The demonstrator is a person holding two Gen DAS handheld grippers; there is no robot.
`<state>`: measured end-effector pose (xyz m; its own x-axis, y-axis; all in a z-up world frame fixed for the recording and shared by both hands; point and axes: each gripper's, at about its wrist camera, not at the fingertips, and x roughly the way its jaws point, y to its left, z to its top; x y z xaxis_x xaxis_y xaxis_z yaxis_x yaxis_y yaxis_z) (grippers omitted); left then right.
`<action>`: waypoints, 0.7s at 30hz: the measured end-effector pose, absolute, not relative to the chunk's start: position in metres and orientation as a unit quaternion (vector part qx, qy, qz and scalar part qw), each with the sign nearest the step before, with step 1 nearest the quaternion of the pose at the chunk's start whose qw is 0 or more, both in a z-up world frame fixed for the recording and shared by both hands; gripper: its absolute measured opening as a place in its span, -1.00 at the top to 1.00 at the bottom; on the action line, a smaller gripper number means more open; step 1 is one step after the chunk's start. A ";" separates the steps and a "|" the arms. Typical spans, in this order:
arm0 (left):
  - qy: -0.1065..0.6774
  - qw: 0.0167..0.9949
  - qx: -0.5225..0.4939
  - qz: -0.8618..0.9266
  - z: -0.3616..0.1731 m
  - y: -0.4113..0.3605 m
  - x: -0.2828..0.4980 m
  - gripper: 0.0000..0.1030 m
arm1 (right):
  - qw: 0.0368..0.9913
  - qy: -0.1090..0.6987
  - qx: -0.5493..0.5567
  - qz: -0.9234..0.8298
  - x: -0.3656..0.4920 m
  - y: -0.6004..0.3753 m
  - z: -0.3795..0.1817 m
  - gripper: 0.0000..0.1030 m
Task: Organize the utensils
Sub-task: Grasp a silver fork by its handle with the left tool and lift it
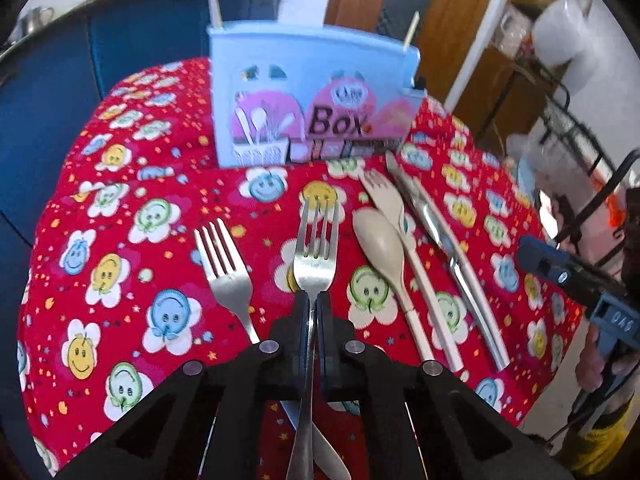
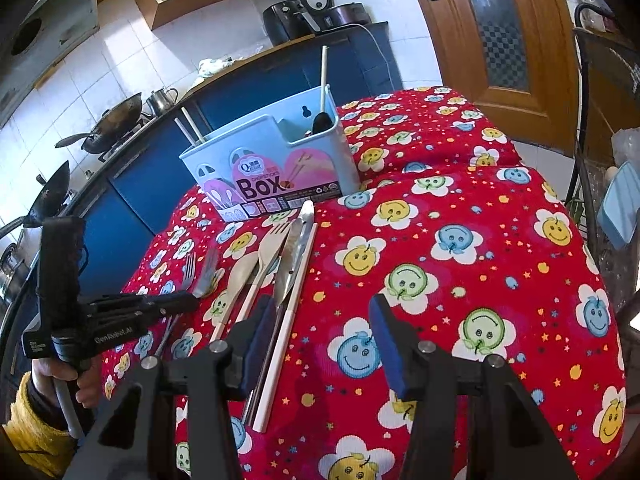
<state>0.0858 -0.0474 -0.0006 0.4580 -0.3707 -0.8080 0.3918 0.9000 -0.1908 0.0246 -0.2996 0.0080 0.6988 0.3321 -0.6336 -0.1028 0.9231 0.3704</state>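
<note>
I am judging the job as barely begun. The blue holder box [image 2: 276,160] is standing at the far edge of the tabletop [image 2: 460,240] with only a few light sticks and one dark-headed piece poking out of its compartments, while most of the cutlery is still lying on the red flowered cloth in front of it.

My left gripper [image 1: 313,300] is pinching the steel fork [image 1: 316,248] at its neck, fingers pressed tight on the metal, tines pointing toward the box. It looks shiny and thin. Beside it, a second steel fork [image 1: 224,264] is lying to the left, and a beige spoon [image 1: 380,248], a beige fork [image 1: 384,196], white chopsticks [image 1: 436,320] and steel tongs [image 1: 452,248] are waiting to the right.

My right gripper [image 2: 320,340] is hovering with fingers spread, holding nothing.
</note>
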 end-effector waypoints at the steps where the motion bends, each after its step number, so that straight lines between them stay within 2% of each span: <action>1: 0.462 0.858 0.002 -0.223 0.002 -0.044 0.084 0.93 | 0.908 0.371 0.152 0.120 0.025 -0.298 0.008 -0.01; 14: 0.376 0.898 -0.056 -0.220 0.030 -0.013 0.075 0.93 | 0.894 0.410 0.122 0.137 0.039 -0.275 0.011 -0.01; 21: 0.354 0.905 -0.064 -0.225 0.034 -0.010 0.074 0.93 | 0.876 0.450 0.099 0.144 0.061 -0.261 0.005 -0.01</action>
<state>0.0735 -0.0095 0.0344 0.6476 -0.4538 -0.6121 0.3626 0.8901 -0.2763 0.0607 -0.2609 0.0047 0.5534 0.3404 -0.7602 -0.1626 0.9393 0.3022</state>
